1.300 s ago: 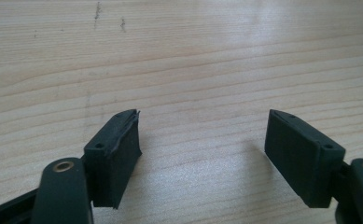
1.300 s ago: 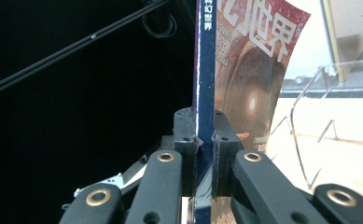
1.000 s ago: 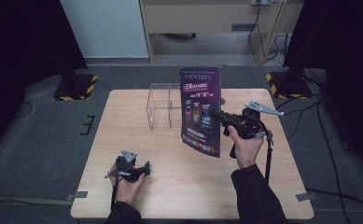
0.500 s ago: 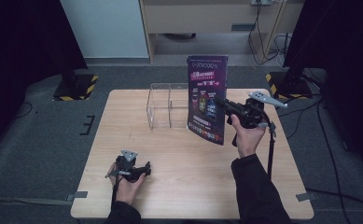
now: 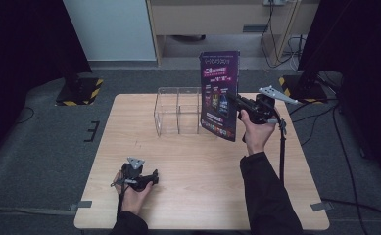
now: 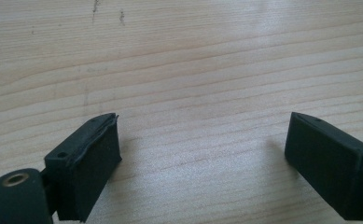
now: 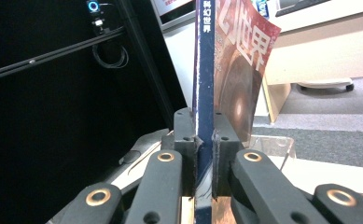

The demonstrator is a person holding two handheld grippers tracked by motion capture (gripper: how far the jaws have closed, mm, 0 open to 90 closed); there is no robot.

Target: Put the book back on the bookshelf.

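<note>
Your magazine (image 5: 220, 95) stands upright in the air just right of the clear acrylic holder (image 5: 177, 111), over the table's (image 5: 198, 196) far side. Your right gripper (image 5: 233, 99) is clamped on its spine edge. Your left gripper (image 5: 151, 178) rests low at the near left, jaws spread wide, having just opened, with bare wood between them.

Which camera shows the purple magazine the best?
The high view: the whole magazine shows upright above the table, its purple cover facing the camera, beside the clear holder. The right gripper view sees its spine edge-on, clamped in the right tool. The left gripper view faces bare table.
</note>
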